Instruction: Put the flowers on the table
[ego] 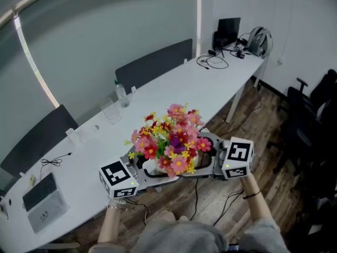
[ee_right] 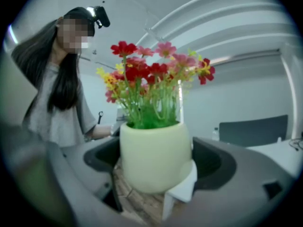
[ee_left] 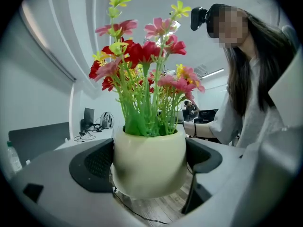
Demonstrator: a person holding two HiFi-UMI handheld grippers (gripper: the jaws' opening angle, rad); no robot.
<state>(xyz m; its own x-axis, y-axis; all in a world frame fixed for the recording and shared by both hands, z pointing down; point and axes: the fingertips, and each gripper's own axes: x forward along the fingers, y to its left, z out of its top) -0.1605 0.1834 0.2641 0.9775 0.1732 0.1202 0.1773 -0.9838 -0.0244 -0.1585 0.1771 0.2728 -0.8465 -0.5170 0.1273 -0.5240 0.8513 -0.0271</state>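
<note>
Overhead, you faced one long white table (ego: 174, 88) that curved along a grey wall (ego: 105, 20), above a brown plank floor (ego: 247, 115). Two dark grey chair backs (ego: 152, 62) stood behind its far edge. Black office chairs (ego: 316, 104) crowded the room's right side, and I could not count those. On the table lay one clear plastic bottle with a green cap (ego: 121, 94) near the far edge and one silver laptop (ego: 45, 199) at the left end. One black screen (ego: 229, 28) and one grey backpack (ego: 259, 40) sat at the right end.

You carried one cream ceramic pot (ee_left: 149, 160) of red, pink and yellow flowers (ego: 171, 138). It was off the table, just beyond the near edge and above the floor. Your left gripper (ee_left: 150, 169) and right gripper (ee_right: 156, 164) each had their jaws spread wide and clamped on the pot from opposite sides.
</note>
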